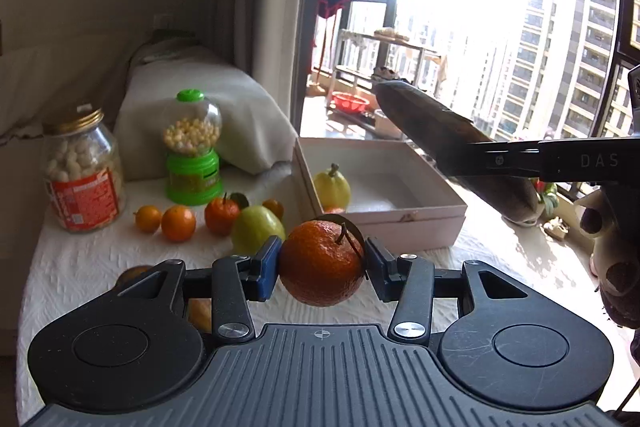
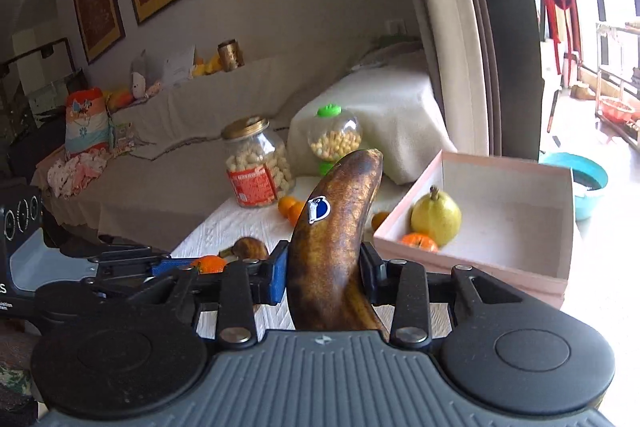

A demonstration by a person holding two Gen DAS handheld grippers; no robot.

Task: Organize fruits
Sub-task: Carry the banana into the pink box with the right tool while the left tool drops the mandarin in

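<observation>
My left gripper (image 1: pixel 322 265) is shut on a stemmed orange mandarin (image 1: pixel 322 263), held above the white-clothed table (image 1: pixel 80 267). My right gripper (image 2: pixel 324 273) is shut on a brown overripe banana (image 2: pixel 336 227) with a blue sticker, lifted off the table; the same banana (image 1: pixel 440 143) shows at the right of the left wrist view, over the box. The pale pink open box (image 1: pixel 400 219) holds a yellow pear (image 1: pixel 332 187) and a mandarin (image 2: pixel 420 242). Loose mandarins (image 1: pixel 178 223) and a green pear (image 1: pixel 256 229) lie left of the box.
A glass jar with a red label (image 1: pixel 82 171) and a green candy dispenser (image 1: pixel 193 147) stand at the table's back. Another brown fruit (image 2: pixel 250 248) lies on the cloth near the front. A covered sofa runs behind, and a bright balcony window lies to the right.
</observation>
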